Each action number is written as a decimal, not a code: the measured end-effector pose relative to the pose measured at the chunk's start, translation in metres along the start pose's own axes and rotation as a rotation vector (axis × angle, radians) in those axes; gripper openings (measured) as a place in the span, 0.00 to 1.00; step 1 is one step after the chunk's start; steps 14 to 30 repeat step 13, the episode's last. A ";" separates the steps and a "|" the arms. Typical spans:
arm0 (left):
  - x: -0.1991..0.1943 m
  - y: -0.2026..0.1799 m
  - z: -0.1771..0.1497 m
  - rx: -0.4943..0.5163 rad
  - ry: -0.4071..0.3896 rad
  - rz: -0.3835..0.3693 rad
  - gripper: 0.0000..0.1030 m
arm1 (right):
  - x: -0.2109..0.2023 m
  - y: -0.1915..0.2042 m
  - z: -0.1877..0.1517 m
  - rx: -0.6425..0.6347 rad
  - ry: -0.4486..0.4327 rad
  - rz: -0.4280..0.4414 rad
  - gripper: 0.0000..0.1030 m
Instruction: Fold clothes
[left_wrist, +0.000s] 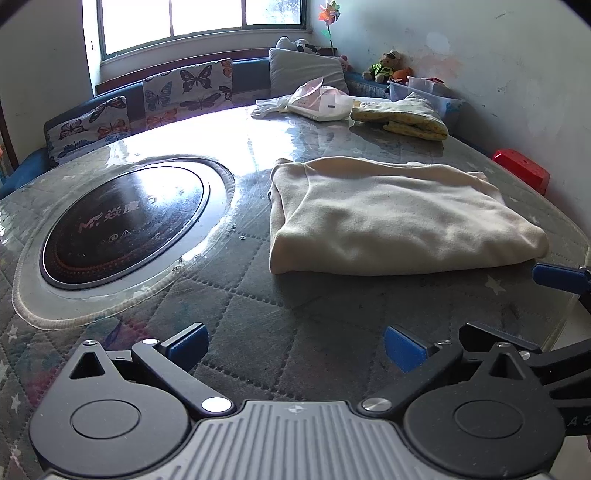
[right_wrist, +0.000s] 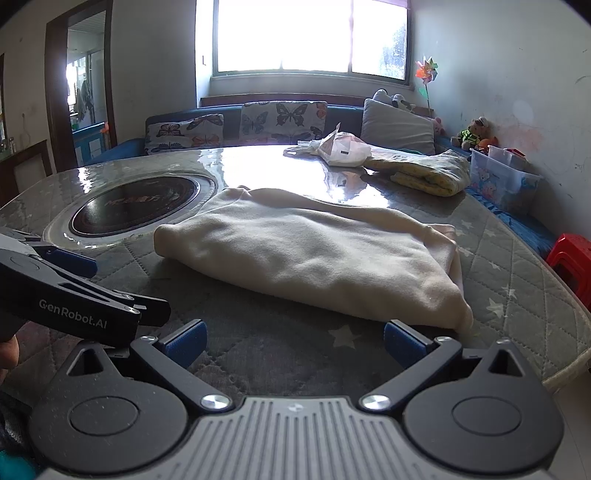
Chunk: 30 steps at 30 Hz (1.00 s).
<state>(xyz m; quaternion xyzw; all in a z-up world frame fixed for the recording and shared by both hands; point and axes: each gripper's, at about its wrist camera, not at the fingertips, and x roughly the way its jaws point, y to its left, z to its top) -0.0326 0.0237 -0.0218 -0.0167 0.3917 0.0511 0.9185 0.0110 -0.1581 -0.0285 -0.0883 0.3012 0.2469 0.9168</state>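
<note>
Both grippers are hanging back over the near edge of the table (left_wrist: 229, 295), and neither is touching cloth. The left gripper (left_wrist: 295, 347) is showing its blue fingers spread wide with nothing between them; the right gripper (right_wrist: 295, 341) is looking the same, released and empty. The cream garment (left_wrist: 391, 218) is lying flat on the quilted cover, right of the round cooktop (left_wrist: 125, 225), already doubled over into a thick rectangle. So this is looking like the pause between folds, or the end of this piece. If another fold is coming, each gripper is going to need a corner on the near edge, pinching all layers together. Otherwise the yellow garment (left_wrist: 402, 116) at the far side is waiting, bunched up beside a plastic bag (left_wrist: 317, 101).

The right view is catching a doorway (right_wrist: 85, 92) and the left gripper's side, with a bit of hand; the left view is missing those.
</note>
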 end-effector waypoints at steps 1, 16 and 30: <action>0.000 0.000 0.000 -0.001 0.000 0.000 1.00 | 0.000 0.000 0.000 0.000 0.000 0.000 1.00; -0.001 0.003 0.002 -0.012 -0.007 0.005 1.00 | 0.001 0.004 0.003 -0.012 -0.005 0.010 1.00; -0.001 0.003 0.002 -0.012 -0.007 0.005 1.00 | 0.001 0.004 0.003 -0.012 -0.005 0.010 1.00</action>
